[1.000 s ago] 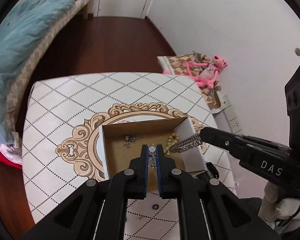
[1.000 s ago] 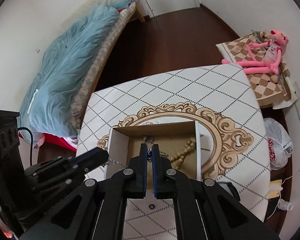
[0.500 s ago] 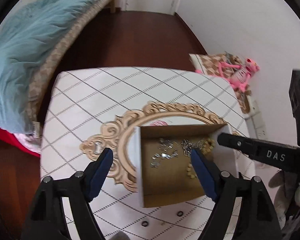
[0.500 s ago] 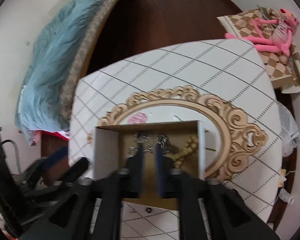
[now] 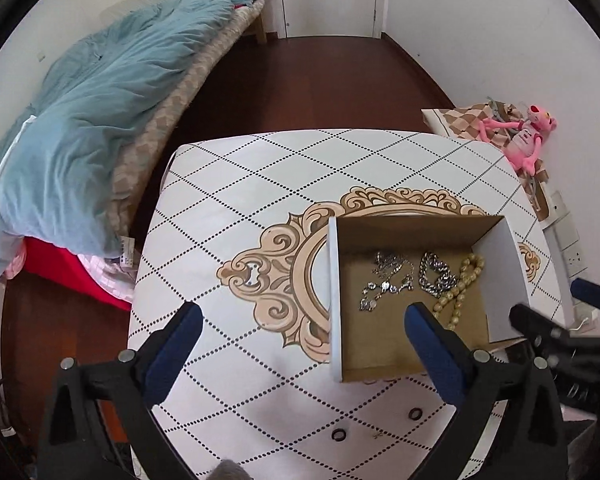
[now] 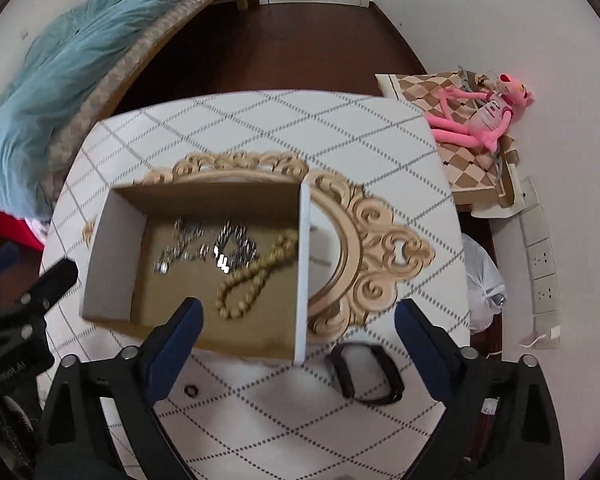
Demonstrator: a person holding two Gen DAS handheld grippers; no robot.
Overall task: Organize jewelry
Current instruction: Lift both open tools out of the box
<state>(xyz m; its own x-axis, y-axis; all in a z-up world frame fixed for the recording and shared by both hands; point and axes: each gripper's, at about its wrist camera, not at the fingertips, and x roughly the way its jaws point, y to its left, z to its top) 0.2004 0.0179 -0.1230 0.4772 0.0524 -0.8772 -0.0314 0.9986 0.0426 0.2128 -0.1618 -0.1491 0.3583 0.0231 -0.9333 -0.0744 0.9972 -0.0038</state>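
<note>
Both grippers are being held wide apart, nothing gripped, after being clamped a second ago.
Left gripper and right gripper are being backed off; silver chains, curb chain, beads are lying released inside the box; the black band is being left outside.

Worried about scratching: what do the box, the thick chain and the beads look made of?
Box: cardboard, brown inside, white outside, matte. Thick chain: likely metal, with silvery glinting links. Beads: pale yellowish with a mild sheen; wood, plastic or stone, unclear.
</note>
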